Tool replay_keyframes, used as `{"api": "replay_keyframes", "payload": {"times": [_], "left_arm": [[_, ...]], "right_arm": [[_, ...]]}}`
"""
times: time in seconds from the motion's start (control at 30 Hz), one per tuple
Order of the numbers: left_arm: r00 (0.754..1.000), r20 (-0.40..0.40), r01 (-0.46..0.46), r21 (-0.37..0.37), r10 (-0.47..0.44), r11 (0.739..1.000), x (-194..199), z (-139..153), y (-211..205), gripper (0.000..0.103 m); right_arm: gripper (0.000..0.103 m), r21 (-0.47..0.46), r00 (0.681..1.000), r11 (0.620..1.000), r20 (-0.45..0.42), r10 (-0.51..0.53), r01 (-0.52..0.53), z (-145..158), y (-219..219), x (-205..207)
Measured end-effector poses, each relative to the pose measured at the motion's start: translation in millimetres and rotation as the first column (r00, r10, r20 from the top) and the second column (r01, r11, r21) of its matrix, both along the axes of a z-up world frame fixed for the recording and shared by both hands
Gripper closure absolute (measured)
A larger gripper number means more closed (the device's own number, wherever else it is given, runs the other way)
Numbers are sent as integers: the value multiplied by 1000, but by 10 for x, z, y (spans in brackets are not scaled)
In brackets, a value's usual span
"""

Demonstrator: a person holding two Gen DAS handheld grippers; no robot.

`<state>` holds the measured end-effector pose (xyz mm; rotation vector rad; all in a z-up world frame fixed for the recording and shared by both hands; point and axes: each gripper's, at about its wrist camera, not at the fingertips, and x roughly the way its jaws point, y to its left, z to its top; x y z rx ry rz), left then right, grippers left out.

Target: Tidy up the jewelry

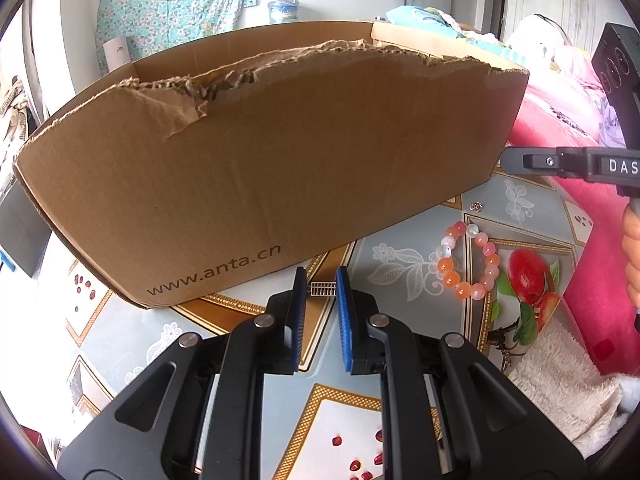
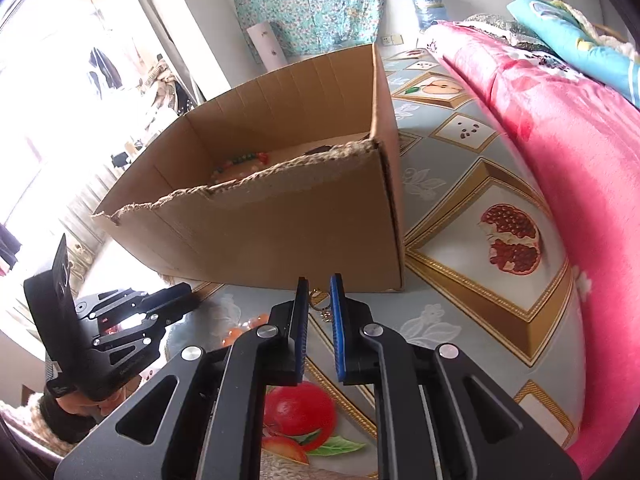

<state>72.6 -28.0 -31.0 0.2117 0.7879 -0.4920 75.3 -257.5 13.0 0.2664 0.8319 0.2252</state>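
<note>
Jaws clamped on small ornament (image 1: 321, 289)

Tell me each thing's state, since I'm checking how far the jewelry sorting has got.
cardboard box: open top, front edge torn, beads inside.
beaded bracelet: lying outside the box, untouched.
left gripper: fingers shut on abacus charm.
right gripper: fingers narrowly apart; hold on gold trinket unclear.
</note>
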Motion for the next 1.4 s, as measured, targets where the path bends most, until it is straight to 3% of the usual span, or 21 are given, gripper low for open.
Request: {"api": "replay_keyframes", "payload": {"times": [0.23,0.43,0.53,0.6,0.7,0.77,0.83,0.97,1.1,1.27,1.4], "left_arm": [[1000,2,8,-17,-8,1000,-35,57,65,89],[999,32,38,-65,-36,997,-182,279,123,89],[998,9,70,-166,-70,984,-250,533,183,89],[994,4,104,-292,-108,951,-253,814,280,89],[991,66,129,-342,-113,931,-181,1191,338,89],[989,115,125,-321,-93,939,-41,1352,316,89],[988,140,96,-251,-62,963,120,1384,223,89],[996,87,-15,-107,25,994,663,1186,99,89],[997,28,-77,-61,78,995,996,1035,160,89],[994,19,-107,-20,107,994,1025,911,243,87],[991,38,-125,-26,126,992,980,927,253,77]], "right_arm": [[92,-4,1000,1000,8,14,-14,-7,106,-61],[92,-27,997,998,59,55,-53,154,228,-165],[92,-25,988,995,116,98,-96,369,310,-232],[92,-38,979,992,159,128,-123,569,372,-220],[92,-36,964,986,210,164,-160,843,450,-75],[92,-20,960,984,216,178,-178,946,504,78],[92,-39,967,984,185,178,-174,974,592,332],[92,-17,987,988,27,157,-157,762,693,779],[92,-45,992,992,-46,114,-116,562,742,959],[89,-58,993,992,-40,107,-110,518,778,956],[80,-55,994,993,-14,107,-107,545,728,960]]}}
